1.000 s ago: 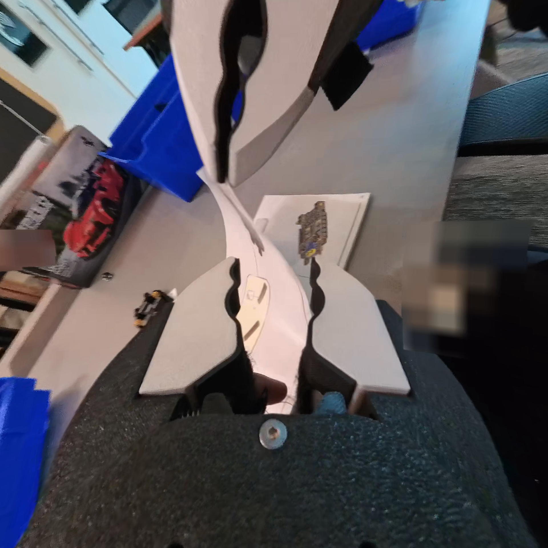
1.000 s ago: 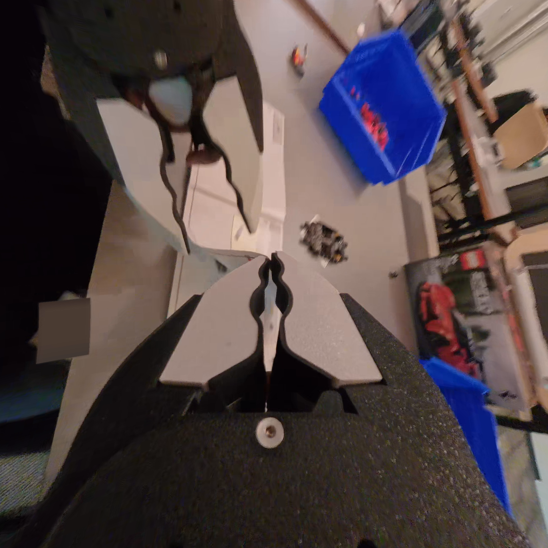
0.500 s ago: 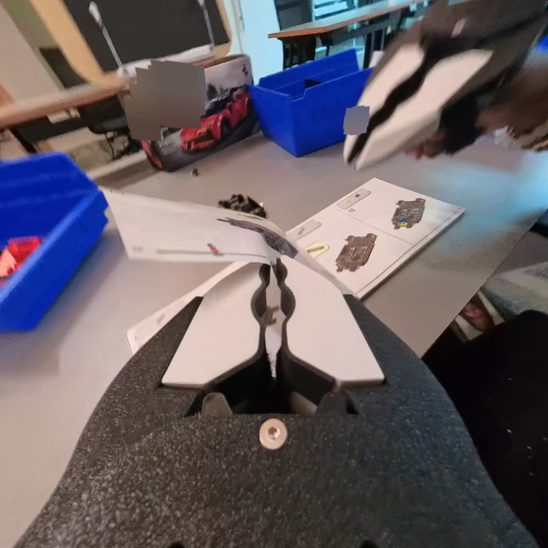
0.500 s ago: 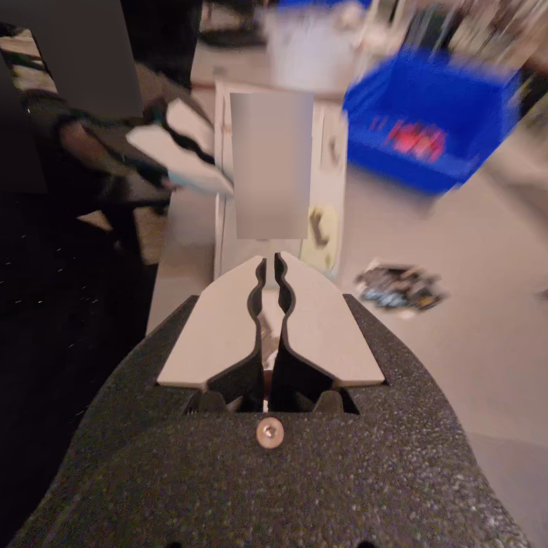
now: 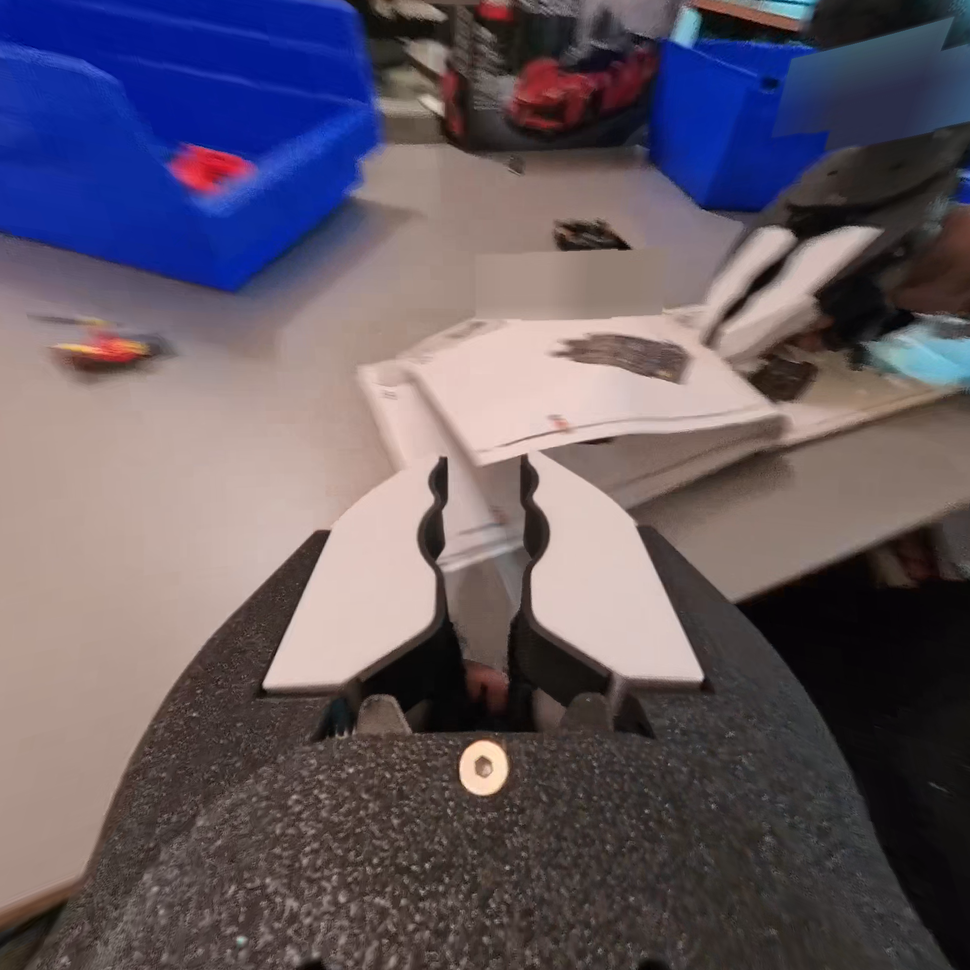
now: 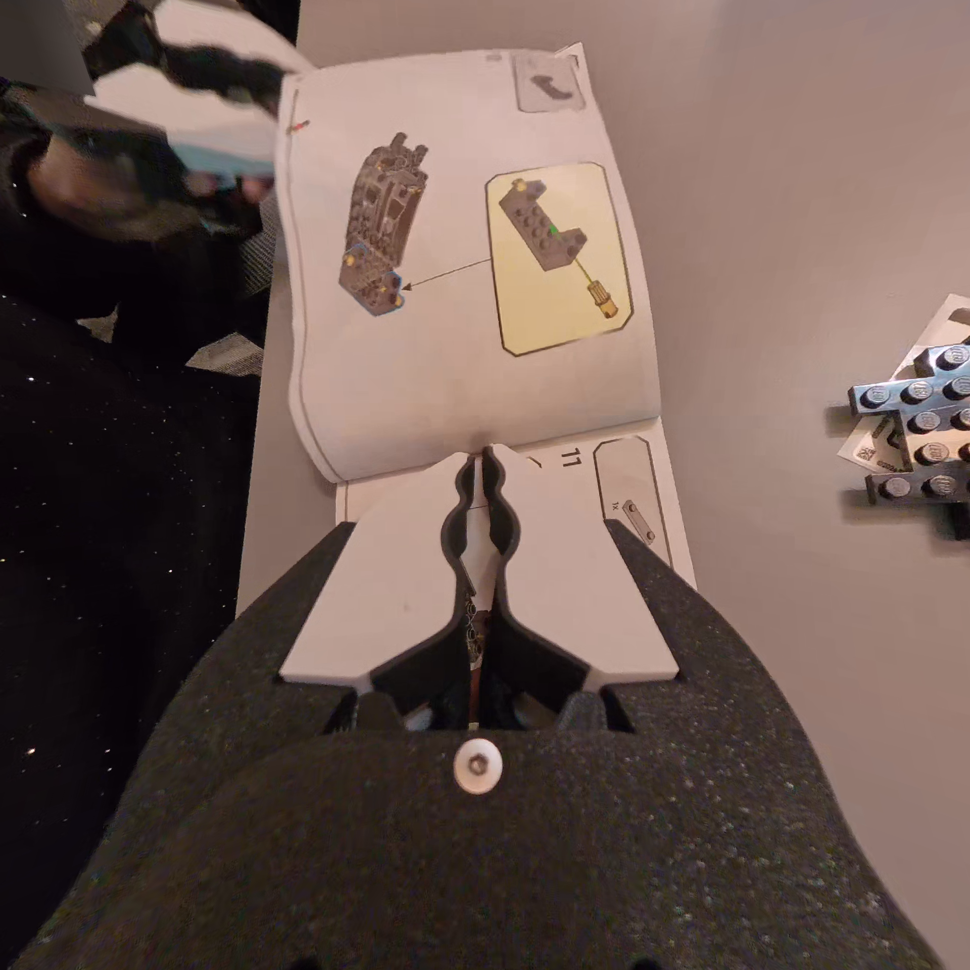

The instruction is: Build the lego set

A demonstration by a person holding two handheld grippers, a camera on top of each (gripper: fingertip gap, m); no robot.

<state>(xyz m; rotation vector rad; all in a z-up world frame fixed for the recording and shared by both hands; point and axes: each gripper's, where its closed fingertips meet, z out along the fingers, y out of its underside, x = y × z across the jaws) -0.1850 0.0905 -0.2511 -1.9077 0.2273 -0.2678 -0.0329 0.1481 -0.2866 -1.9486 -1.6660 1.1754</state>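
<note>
The instruction booklet (image 6: 451, 325) lies open on the grey table (image 6: 787, 183). My right gripper (image 6: 483, 452) is shut on the lower edge of a page that curls up from the booklet; the sheet runs edge-on between its fingers. My left gripper (image 5: 483, 464) is open at the booklet's (image 5: 577, 399) near corner, with a lifted page's edge in the gap between its fingers. Each gripper shows in the other's view: the right gripper (image 5: 756, 309) at the booklet's far end, the left gripper (image 6: 183, 73) blurred at the top left. A grey studded lego assembly (image 6: 924, 420) lies right of the booklet.
Two blue bins (image 5: 157, 147) (image 5: 735, 105) stand at the back left and back right, with the set's box (image 5: 546, 89) between them. A dark lego build (image 5: 588, 235) sits mid-table. A small red and yellow lego piece (image 5: 105, 346) lies at the left. The table's near edge (image 5: 787, 551) runs by the booklet. My right fingertips sit around 15 cm from my left ones.
Both grippers have swung down to the booklet on the table. My left gripper, shut on a page half a second ago, has opened. My right gripper stays shut on its page.
</note>
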